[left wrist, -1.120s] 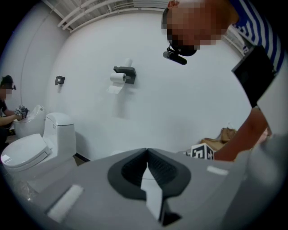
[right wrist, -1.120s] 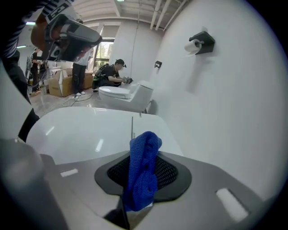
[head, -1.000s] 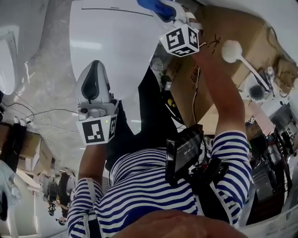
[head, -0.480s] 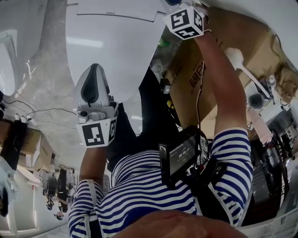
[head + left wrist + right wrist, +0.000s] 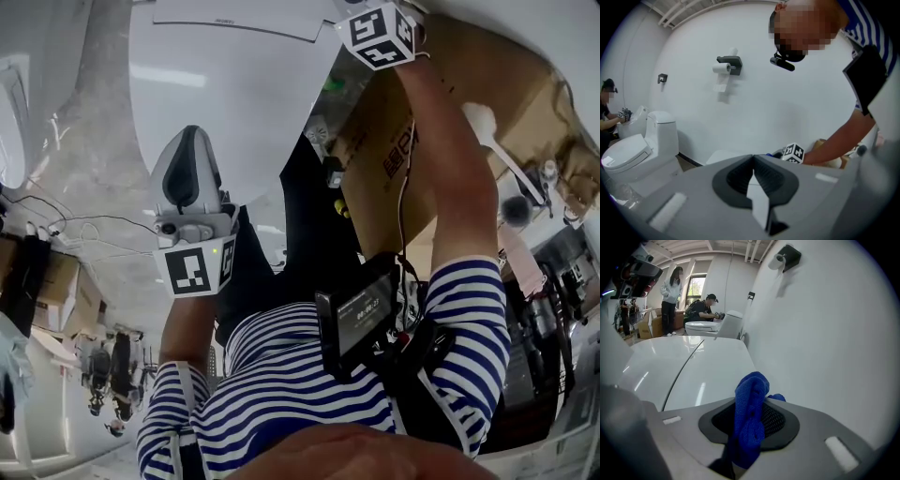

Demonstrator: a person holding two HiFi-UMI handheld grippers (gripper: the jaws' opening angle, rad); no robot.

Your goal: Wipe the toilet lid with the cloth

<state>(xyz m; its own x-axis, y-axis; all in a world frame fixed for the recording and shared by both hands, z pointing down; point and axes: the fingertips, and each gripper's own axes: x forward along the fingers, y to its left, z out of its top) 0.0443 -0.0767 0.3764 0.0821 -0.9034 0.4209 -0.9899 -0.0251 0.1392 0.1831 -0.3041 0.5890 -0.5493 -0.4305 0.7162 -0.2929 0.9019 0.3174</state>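
The white toilet lid (image 5: 234,94) fills the top middle of the head view and lies below my right gripper's jaws (image 5: 693,366). A blue cloth (image 5: 749,427) is bunched between the jaws of my right gripper (image 5: 752,397), which is shut on it just above the lid near the wall. In the head view only that gripper's marker cube (image 5: 380,33) shows at the top edge; the cloth is hidden there. My left gripper (image 5: 190,150) hangs over the lid's near left edge, shut and holding nothing (image 5: 752,157).
Cardboard boxes (image 5: 441,112) and a white long-handled tool (image 5: 483,122) stand right of the toilet. Cables (image 5: 84,230) lie on the floor at left. A second toilet (image 5: 633,154) and a paper-roll holder (image 5: 729,65) are against the wall. People stand behind (image 5: 672,291).
My right gripper has moved away along the lid toward its far end, taking the blue cloth out of the head view. The left gripper has stayed almost still.
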